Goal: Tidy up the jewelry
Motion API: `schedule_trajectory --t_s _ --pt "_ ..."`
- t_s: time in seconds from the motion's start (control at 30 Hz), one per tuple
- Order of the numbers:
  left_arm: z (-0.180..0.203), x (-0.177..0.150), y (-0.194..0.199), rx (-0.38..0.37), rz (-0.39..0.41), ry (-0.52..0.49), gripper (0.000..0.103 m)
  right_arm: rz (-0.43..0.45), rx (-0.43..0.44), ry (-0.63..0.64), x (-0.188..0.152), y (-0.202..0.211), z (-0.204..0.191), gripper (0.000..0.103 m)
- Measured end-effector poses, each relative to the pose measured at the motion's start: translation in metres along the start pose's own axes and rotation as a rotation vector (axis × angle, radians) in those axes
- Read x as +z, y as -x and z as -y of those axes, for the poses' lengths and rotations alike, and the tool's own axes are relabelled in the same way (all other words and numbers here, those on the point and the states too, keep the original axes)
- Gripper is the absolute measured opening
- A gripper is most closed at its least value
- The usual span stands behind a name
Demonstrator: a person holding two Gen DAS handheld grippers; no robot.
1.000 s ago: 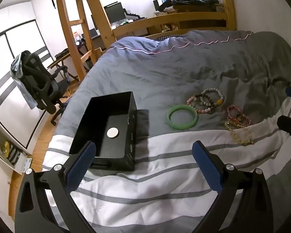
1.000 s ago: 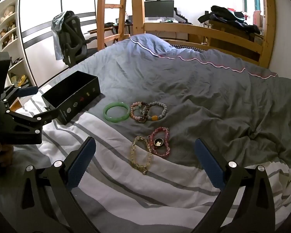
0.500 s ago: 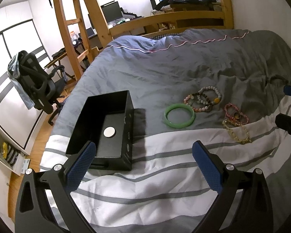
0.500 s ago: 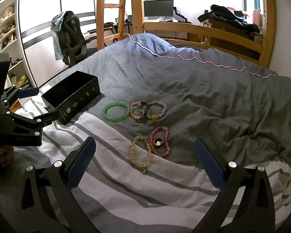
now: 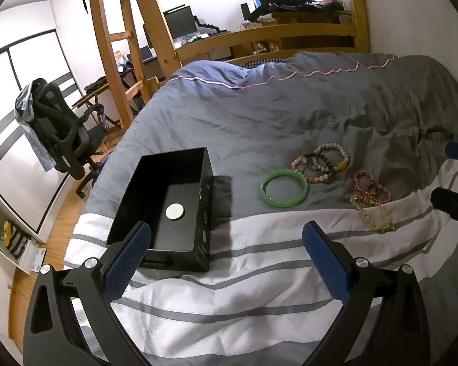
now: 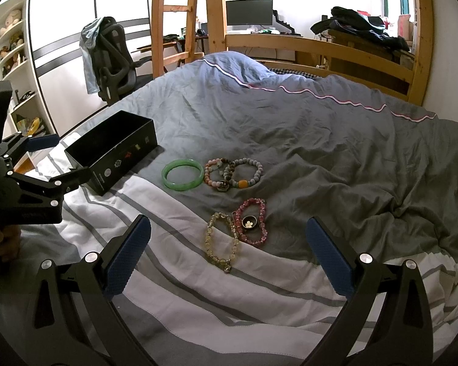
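An open black box [image 5: 168, 201] [image 6: 113, 155] lies on the bed with a round silver disc [image 5: 175, 212] inside. A green bangle [image 5: 284, 188] [image 6: 183, 174] lies right of it. Beaded bracelets [image 5: 320, 163] [image 6: 233, 173] lie beyond, with a pink bracelet [image 5: 371, 186] [image 6: 250, 221] and a yellow bracelet [image 5: 374, 215] [image 6: 221, 242] nearer. My left gripper [image 5: 226, 259] is open and empty, hovering near the box's front. My right gripper [image 6: 227, 256] is open and empty, just short of the yellow bracelet.
The grey and white striped duvet [image 5: 244, 289] covers the bed. A wooden loft ladder [image 5: 113, 39] and bed rail [image 6: 320, 45] stand behind. An office chair [image 6: 113, 58] stands off the bed's left side. Shelves [image 6: 12, 48] line the far left wall.
Both views have shifted only slightly. The left wrist view has drifted a little back and down. Both grippers stay open and nothing on the bed has moved.
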State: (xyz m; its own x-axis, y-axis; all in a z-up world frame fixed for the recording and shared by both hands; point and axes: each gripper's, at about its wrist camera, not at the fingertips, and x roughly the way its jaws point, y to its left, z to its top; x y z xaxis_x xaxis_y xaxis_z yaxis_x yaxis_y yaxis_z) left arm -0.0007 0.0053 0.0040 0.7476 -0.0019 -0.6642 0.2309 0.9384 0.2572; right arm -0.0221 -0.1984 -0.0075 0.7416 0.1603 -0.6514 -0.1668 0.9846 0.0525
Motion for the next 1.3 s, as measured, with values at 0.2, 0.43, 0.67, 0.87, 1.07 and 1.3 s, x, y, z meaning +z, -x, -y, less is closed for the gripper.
schedule_trajectory --t_s 0.2,0.43,0.67,0.87,1.07,1.3 --pt "-0.0007 0.0013 0.0035 -0.001 0.019 0.005 0.099 -0.001 0.0 0.0 0.0001 0.0001 0.0001 0.1" --pt "-0.0008 0.0015 0.0034 -0.001 0.02 0.007 0.099 -0.002 0.0 0.0 0.0 0.0001 0.0 0.1" --pt "-0.0003 0.0014 0.0035 0.0 0.019 0.006 0.099 -0.002 0.0 0.0 0.0 -0.0001 -0.0001 0.1" --pt "-0.0002 0.0011 0.0035 0.001 0.019 0.005 0.099 -0.003 -0.001 0.001 -0.0001 -0.0002 -0.0003 0.1" --pt "0.0003 0.0009 0.0032 0.001 0.018 0.003 0.099 -0.003 -0.001 0.001 -0.0002 -0.0005 -0.0005 0.1" --pt "0.0009 0.0008 0.0031 0.001 0.019 -0.001 0.099 -0.003 -0.001 0.001 -0.0003 -0.0008 -0.0004 0.1"
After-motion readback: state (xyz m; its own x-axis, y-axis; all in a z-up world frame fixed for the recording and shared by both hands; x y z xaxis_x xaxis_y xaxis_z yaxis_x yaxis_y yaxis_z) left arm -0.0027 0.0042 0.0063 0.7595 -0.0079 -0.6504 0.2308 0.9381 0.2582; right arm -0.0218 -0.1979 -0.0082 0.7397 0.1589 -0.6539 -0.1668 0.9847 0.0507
